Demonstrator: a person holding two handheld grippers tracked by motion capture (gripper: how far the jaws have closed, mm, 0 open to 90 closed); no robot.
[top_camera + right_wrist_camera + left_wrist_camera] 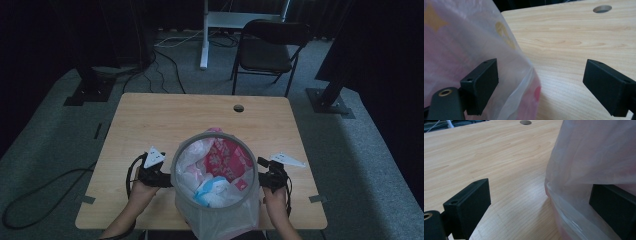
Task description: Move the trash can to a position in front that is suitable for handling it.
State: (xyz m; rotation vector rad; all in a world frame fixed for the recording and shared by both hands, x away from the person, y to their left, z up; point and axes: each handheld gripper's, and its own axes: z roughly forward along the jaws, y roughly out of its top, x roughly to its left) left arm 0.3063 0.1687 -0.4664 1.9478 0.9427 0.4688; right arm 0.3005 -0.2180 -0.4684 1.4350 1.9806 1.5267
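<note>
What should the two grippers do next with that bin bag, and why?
Probably close both on the bag's overhang. The left gripper and right gripper flank the lined bin with fingers open, the plastic bag lying against one finger of each.

Looks to me like a recording lab: dark curtains, grey carpet (50,130), cables (165,65), stand bases (330,102), folding chair (267,50), lone wooden table (160,120).

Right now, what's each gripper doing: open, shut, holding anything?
Left gripper: open, jaws wide apart, one against the plastic bag, gripping nothing.
Right gripper: open, one jaw beside the bag, holding nothing.
</note>
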